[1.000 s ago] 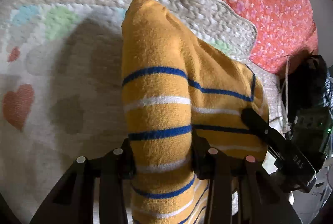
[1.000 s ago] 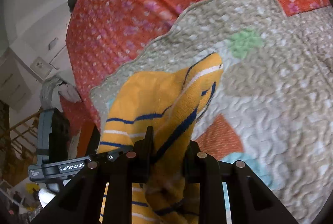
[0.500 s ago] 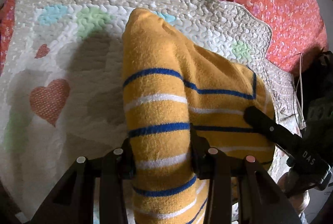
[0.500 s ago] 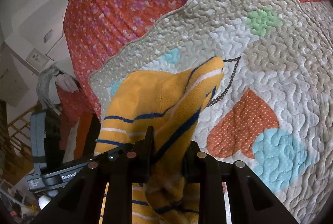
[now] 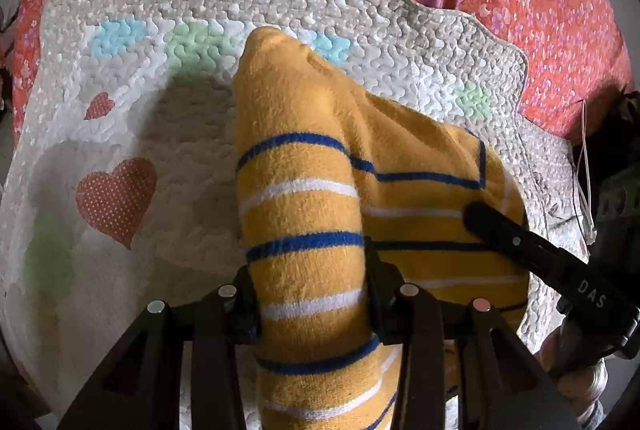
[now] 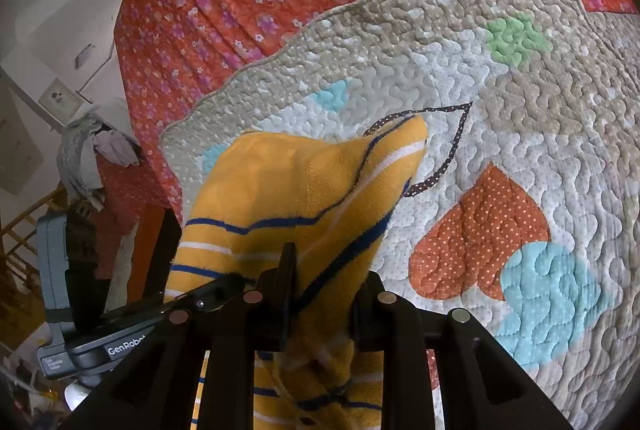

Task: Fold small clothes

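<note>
Fuzzy striped yellow garment (image 5: 304,214) pinched by both grippers, puckered quilt (image 5: 192,158)

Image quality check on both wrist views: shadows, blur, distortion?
Left wrist: sharp, heavy fisheye bending, the yellow striped knit garment casts a soft shadow leftward on the quilted heart-patterned mat. Right wrist: sharp centre, curved edges, dim room at left, no glare.

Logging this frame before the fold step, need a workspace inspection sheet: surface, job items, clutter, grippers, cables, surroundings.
Surface: quilted heart-print mat over an orange floral bedspread.
Job's things: yellow striped garment, bunched and held up over the mat.
Clutter: nothing seen on the mat.
Grippers: left gripper and right gripper both shut on the garment.
Cables: thin white cord at the bed edge.
Surroundings: pile of grey clothes beside the bed.
</note>
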